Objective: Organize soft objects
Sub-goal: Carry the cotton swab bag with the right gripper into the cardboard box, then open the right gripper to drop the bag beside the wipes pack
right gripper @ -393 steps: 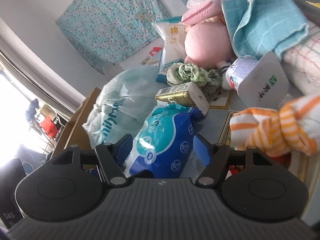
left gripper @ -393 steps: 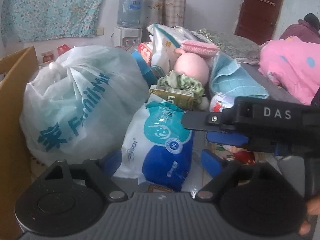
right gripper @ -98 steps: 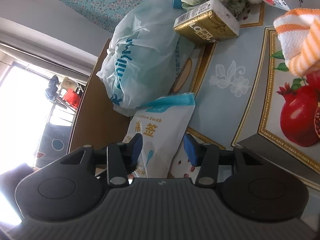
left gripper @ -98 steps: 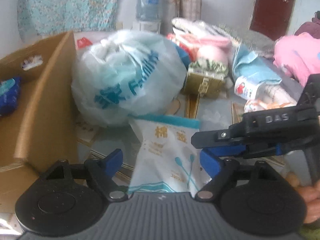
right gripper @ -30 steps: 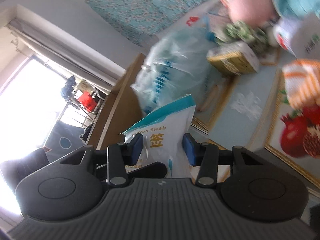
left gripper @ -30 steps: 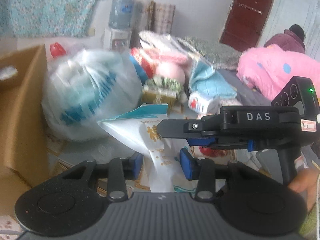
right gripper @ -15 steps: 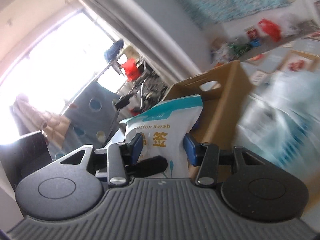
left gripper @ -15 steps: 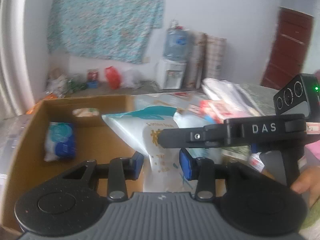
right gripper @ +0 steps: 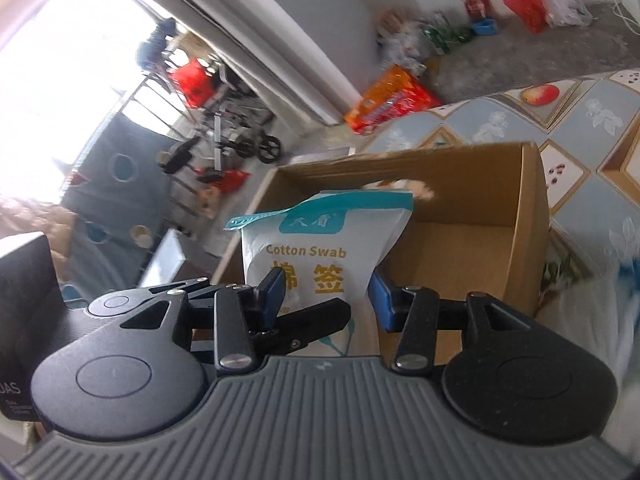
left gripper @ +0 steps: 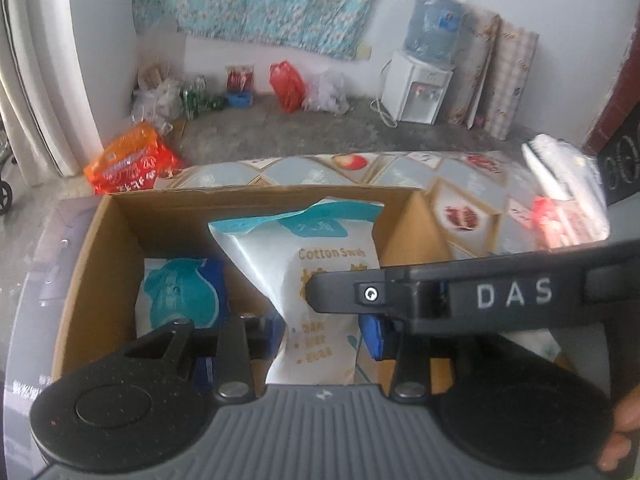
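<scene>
A white and teal bag of cotton swabs (left gripper: 320, 256) hangs upright over the open cardboard box (left gripper: 92, 248), held from both sides. My left gripper (left gripper: 323, 336) is shut on its lower part, blue pads pressing either side. My right gripper (right gripper: 328, 296) is shut on the same bag (right gripper: 320, 248), and one of its black fingers (left gripper: 400, 294) crosses the left wrist view from the right. A blue and white soft pack (left gripper: 180, 296) lies on the box floor at the left. The bag's bottom edge is hidden behind the gripper bodies.
The box (right gripper: 500, 208) stands on a table with a fruit-patterned cloth (left gripper: 460, 208). An orange packet (left gripper: 132, 164) lies beyond the box's far left corner. A water dispenser (left gripper: 420, 84) and bags stand by the far wall. A hand (left gripper: 624, 432) shows at the lower right.
Both grippers have carried the cotton swab bag leftward from the cluttered table to above the cardboard box. The views now look down into the box. The grip on the bag is unchanged.
</scene>
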`<state>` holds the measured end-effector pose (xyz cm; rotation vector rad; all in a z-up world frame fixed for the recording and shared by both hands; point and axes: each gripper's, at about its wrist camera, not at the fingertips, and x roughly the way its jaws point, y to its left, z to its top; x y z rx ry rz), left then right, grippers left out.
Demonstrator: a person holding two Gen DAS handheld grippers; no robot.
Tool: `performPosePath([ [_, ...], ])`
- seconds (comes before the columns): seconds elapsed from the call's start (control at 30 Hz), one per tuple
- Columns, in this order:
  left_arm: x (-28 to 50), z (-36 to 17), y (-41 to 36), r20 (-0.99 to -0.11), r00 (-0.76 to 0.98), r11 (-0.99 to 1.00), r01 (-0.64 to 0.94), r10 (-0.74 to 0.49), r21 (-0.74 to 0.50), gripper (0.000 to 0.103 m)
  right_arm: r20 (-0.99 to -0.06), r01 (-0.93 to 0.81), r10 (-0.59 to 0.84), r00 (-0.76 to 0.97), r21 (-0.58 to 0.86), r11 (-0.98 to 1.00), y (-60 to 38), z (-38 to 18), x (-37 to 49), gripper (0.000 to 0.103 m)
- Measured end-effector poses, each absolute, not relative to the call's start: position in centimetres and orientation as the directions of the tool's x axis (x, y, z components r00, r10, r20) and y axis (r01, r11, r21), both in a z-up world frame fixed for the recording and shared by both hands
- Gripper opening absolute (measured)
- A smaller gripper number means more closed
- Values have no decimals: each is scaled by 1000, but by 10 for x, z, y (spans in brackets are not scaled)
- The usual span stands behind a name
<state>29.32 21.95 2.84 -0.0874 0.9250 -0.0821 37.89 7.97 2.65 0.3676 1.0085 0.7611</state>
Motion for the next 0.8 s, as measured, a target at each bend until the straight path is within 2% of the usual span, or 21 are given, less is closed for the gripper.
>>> performPosePath([
  [0.13,326,-3,230,-835,547,998,0,-59,-70,41,-660,-406,684,312,558,724,95,13,403,52],
  [0.3,346,-38,244,-888,458,997,-35,-46,-70,42,-654,-422,697,296,565,709,93,6,417,56],
  [0.4,345,-38,246,-894,446,996,-44,-50,-78,42,-647,-427,706,287,573,699,93,7,419,56],
  [0.57,344,-37,247,-930,363,996,-46,-58,-81,30,-627,-423,721,294,591,687,87,12,419,56],
  [0.67,339,-39,255,-936,345,993,-64,-71,-99,29,-614,-427,731,297,599,677,83,16,417,56],
  [0.8,331,-35,254,-906,423,999,-43,-5,-25,29,-598,-450,738,311,591,669,79,22,410,56],
])
